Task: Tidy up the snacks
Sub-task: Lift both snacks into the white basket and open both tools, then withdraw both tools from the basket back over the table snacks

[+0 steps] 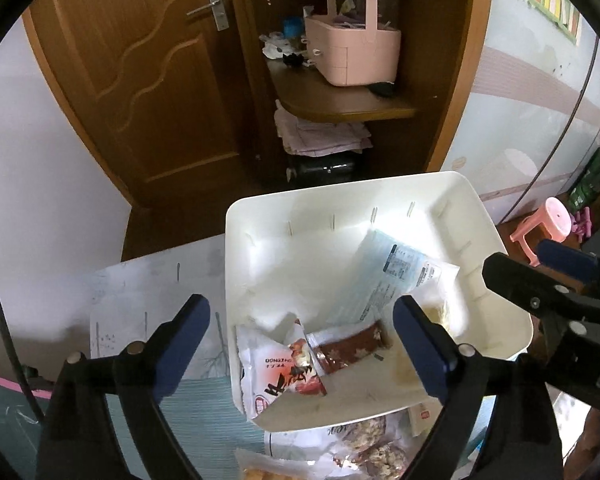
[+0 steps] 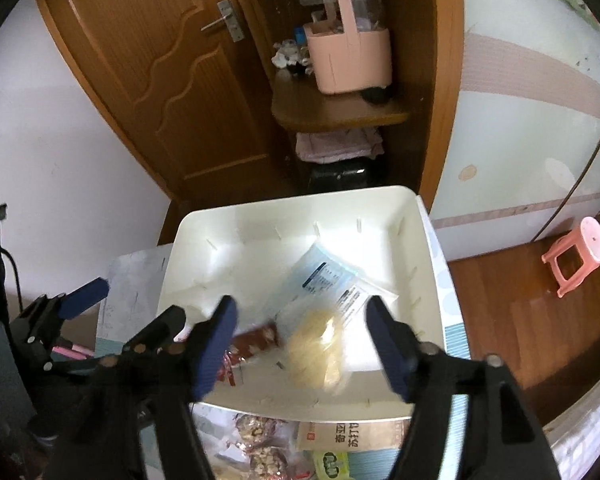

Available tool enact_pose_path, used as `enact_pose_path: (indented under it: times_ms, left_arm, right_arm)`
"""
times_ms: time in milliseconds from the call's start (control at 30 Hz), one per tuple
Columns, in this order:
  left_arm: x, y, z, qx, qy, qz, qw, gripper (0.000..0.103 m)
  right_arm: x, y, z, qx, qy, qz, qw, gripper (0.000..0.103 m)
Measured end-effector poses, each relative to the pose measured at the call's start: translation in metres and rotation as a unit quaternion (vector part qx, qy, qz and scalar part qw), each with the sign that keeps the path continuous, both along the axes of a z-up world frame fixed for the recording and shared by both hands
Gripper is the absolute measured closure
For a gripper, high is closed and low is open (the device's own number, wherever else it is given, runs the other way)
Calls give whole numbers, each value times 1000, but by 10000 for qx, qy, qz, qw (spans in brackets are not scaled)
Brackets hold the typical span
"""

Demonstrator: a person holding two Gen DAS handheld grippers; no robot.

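- Left wrist view: left claw [image 1: 302, 340] spread wide, empty, over bin [image 1: 340, 196] on tabletop [image 1: 148, 292].
- Right wrist view: right claw [image 2: 300, 344] spread, empty, above yellow snack [image 2: 316, 354].
- Inside bin: blue packet [image 2: 320, 276], brown bar [image 1: 350, 346], red-white pack [image 1: 284, 372].

Left gripper [image 1: 302, 338] wide open, empty, over white bin [image 1: 496, 240] near edge.
Bin on table [image 1: 160, 288] holds pale blue packet [image 1: 384, 276] far right, brown packet [image 1: 350, 346] and red-white packet [image 1: 282, 372] near left, touching. More snacks [image 1: 364, 448] on table just near of bin. Right gripper [image 1: 540, 276] enters from right, at bin's right rim. Far: wooden door [image 1: 140, 60], pink basket [image 1: 352, 46] on shelf [image 1: 340, 100], pink stool [image 1: 546, 224] far right.
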State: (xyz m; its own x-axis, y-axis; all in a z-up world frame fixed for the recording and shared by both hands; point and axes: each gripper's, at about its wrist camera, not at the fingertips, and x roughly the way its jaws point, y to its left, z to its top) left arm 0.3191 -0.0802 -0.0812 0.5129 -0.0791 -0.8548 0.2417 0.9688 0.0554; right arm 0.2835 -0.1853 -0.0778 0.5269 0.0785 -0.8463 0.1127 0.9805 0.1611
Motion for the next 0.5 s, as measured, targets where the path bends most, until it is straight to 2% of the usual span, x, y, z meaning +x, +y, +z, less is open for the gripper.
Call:
enact_pose_path:
  times_ms: [167, 500]
  left_arm:
    - [-6, 10, 7, -227, 54, 139, 9996, 11]
    - [-29, 18, 20, -279, 41, 352, 9990, 11]
  right_arm:
    - [-8, 5, 4, 110, -31, 27, 9999, 27]
    - [-30, 13, 24, 94, -180, 172, 9996, 26]
